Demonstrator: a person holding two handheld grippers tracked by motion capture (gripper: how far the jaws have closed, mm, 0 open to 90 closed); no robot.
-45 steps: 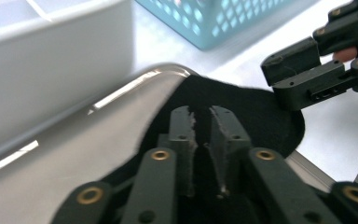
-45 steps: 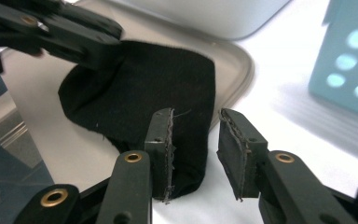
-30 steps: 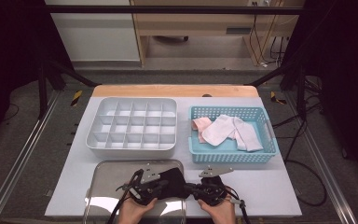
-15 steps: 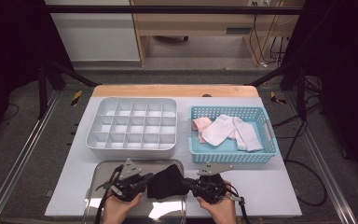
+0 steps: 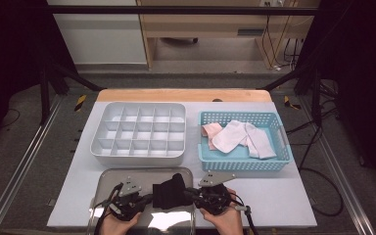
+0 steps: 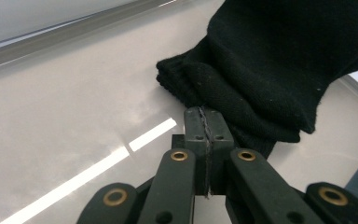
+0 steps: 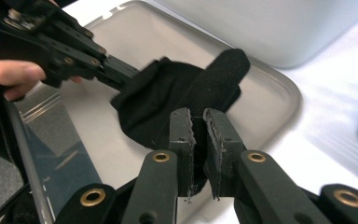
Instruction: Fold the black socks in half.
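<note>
Divided organizer (image 5: 138, 133) left of basket (image 5: 245, 159), tray (image 5: 108, 177) before both.

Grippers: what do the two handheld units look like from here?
Both are black, each with two linked arms fixed by brass-coloured rivets and flat, rough-edged fingers. The left gripper and right gripper each carry a grey three-cornered plate and trail a black cable.

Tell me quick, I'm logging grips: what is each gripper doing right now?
Left gripper: shut on the black sock.
Right gripper: shut on the black sock's other end, over the metal tray.
</note>
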